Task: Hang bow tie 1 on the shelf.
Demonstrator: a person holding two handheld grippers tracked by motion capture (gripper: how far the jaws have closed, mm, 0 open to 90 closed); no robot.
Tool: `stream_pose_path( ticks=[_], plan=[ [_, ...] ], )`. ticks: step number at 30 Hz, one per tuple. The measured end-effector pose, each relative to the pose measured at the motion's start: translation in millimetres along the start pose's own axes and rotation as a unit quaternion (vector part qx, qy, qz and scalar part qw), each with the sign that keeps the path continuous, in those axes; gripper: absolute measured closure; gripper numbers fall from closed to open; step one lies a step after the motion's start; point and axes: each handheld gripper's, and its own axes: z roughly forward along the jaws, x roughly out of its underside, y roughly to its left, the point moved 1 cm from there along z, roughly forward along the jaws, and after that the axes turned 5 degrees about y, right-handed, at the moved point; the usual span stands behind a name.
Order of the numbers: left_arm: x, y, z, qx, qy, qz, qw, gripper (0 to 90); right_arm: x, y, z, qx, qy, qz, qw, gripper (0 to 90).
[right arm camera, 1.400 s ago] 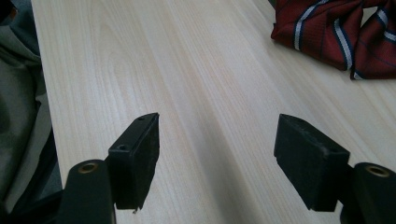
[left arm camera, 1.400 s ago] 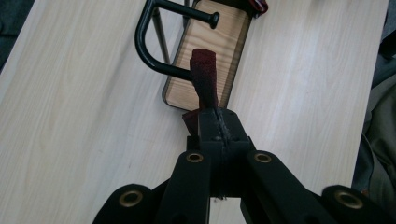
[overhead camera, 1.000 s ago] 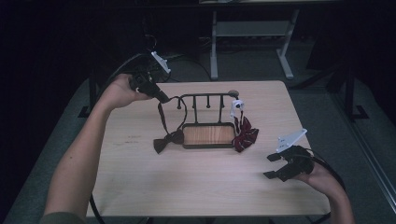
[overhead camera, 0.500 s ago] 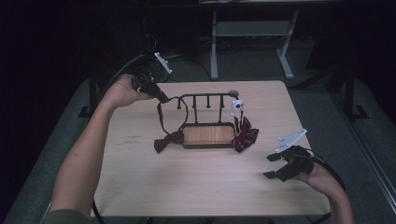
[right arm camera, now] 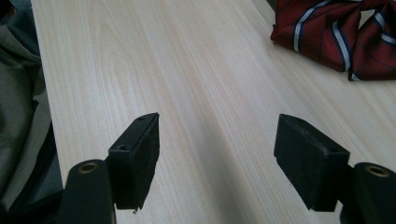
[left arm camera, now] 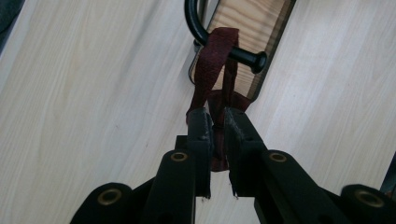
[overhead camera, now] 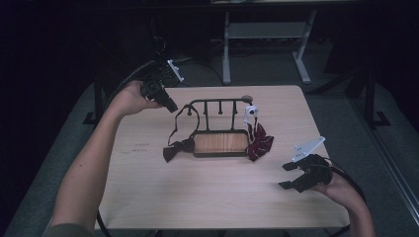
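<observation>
Pale table — rack, bow ties

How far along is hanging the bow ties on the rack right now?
Done: the dark bow tie's strap is looped over the rack's end peg. In hand: the left gripper has just been opening, with the strap between its pads. Left: the striped red bow tie lies on the table; the right gripper is open beside it.

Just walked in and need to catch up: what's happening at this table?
A person is hanging bow ties on a small rack. The left hand-held gripper has the dark red strap between its jaws, looped over a peg; the jaws have just been opening. The right hand-held gripper waits open near the striped bow tie.
</observation>
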Motion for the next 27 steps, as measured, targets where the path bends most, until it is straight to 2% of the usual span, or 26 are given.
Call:
stream_pose_path(
  ticks=[7, 12, 15, 20, 27],
  plan=[
    [6.6, -3.1, 0.2, 0.007, -0.009, 0.0, 0.9999, 79.6, 0.0, -0.3, 0.1, -0.002, -0.001, 0.002, 1.0, 30.6],
    [12.3, -4.9, 0.4, 0.009, -0.018, -0.005, 0.9998, 77.3, -0.1, -0.5, 0.9, 0.001, -0.003, 0.015, 0.9999, 30.6],
    [15.1, -6.6, -0.1, 0.01, -0.011, -0.001, 0.9999, 76.5, 0.0, -1.8, 2.1, 0.006, 0.0, 0.012, 0.9999, 30.6],
    [21.0, -12.1, -0.3, 0.017, -0.033, -0.003, 0.9993, 73.2, 0.1, -2.1, 2.0, 0.007, -0.001, 0.018, 0.9998, 30.3],
    [28.0, -18.7, 0.5, 0.018, -0.044, -0.002, 0.9989, 69.4, -0.8, -1.1, 4.4, 0.007, 0.002, 0.023, 0.9997, 29.9]
  ],
)
